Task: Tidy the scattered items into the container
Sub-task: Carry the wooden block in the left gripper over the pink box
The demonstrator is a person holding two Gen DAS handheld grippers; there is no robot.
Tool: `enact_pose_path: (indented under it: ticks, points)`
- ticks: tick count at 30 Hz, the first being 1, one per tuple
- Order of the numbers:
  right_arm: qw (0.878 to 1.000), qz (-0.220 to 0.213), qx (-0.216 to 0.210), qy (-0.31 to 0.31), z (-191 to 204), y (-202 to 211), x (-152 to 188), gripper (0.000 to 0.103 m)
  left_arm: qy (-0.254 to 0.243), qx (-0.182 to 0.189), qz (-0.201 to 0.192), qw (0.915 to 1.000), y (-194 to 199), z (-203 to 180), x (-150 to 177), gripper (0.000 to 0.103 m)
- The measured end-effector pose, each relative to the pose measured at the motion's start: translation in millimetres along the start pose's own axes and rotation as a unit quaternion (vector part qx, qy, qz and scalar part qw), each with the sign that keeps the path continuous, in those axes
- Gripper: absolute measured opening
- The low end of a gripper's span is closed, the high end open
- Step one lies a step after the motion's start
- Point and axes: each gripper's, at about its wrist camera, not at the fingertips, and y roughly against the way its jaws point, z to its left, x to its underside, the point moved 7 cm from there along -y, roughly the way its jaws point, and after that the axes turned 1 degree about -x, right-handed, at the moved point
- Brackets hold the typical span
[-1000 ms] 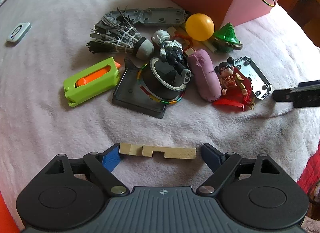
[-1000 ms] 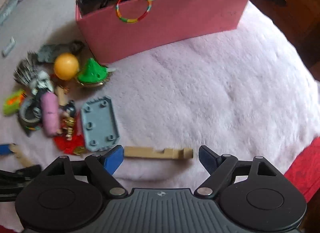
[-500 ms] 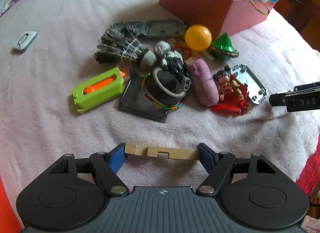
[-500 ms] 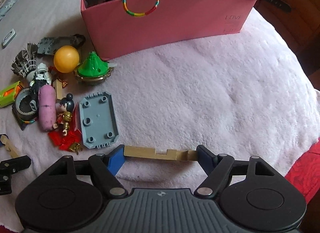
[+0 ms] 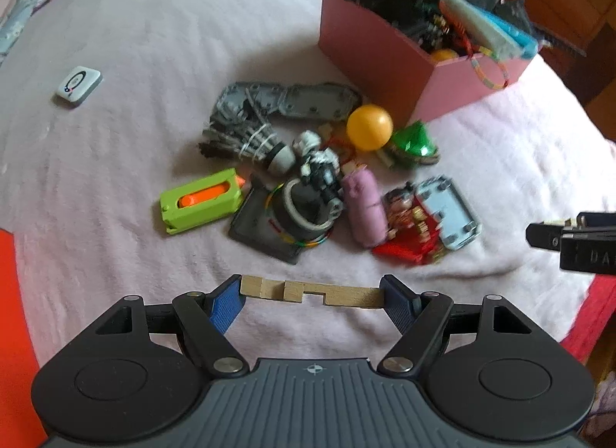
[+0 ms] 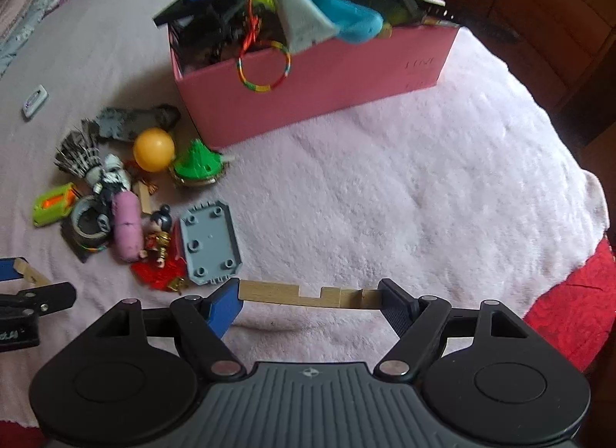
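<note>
My left gripper [image 5: 312, 299] is shut on a notched wooden piece [image 5: 346, 296], held end to end above the pink blanket. My right gripper [image 6: 310, 299] is shut on a second notched wooden piece [image 6: 269, 290] the same way. Ahead of the left gripper lies a pile: yellow ball [image 5: 369, 127], green spinning top [image 5: 415, 141], shuttlecock [image 5: 246, 140], green and orange case [image 5: 200, 205], tape roll [image 5: 304, 209], pink cylinder [image 5: 364, 209], doll [image 5: 404, 213], grey plate [image 5: 448, 213]. The pink box [image 6: 327, 89] stands behind, heaped with items.
A small white device [image 5: 78, 86] lies alone at the far left of the blanket. A red cloth [image 6: 569, 309] borders the bed's right edge. Brown wooden furniture [image 6: 558, 5] stands behind the box. The blanket right of the pile is bare.
Both grippers closed onto the ends of their wooden pieces and rose with them; the pile and the pink box now look farther away and more of the box's contents show.
</note>
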Motion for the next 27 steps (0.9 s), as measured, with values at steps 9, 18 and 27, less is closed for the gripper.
enact_pose_path:
  ticks: [9, 18, 27]
  points:
    - [0.999, -0.021, -0.032, 0.010, -18, 42, -19, 0.078, 0.028, -0.015, -0.015, 0.9994, 29, -31, -24, 0.075]
    - [0.996, -0.025, -0.075, 0.049, -53, 52, -56, 0.078, 0.064, -0.054, -0.015, 0.9964, 32, -72, -58, 0.075]
    - [0.990, -0.037, -0.096, 0.093, -108, 49, -100, 0.078, 0.095, -0.073, -0.016, 0.9926, 18, -125, -101, 0.076]
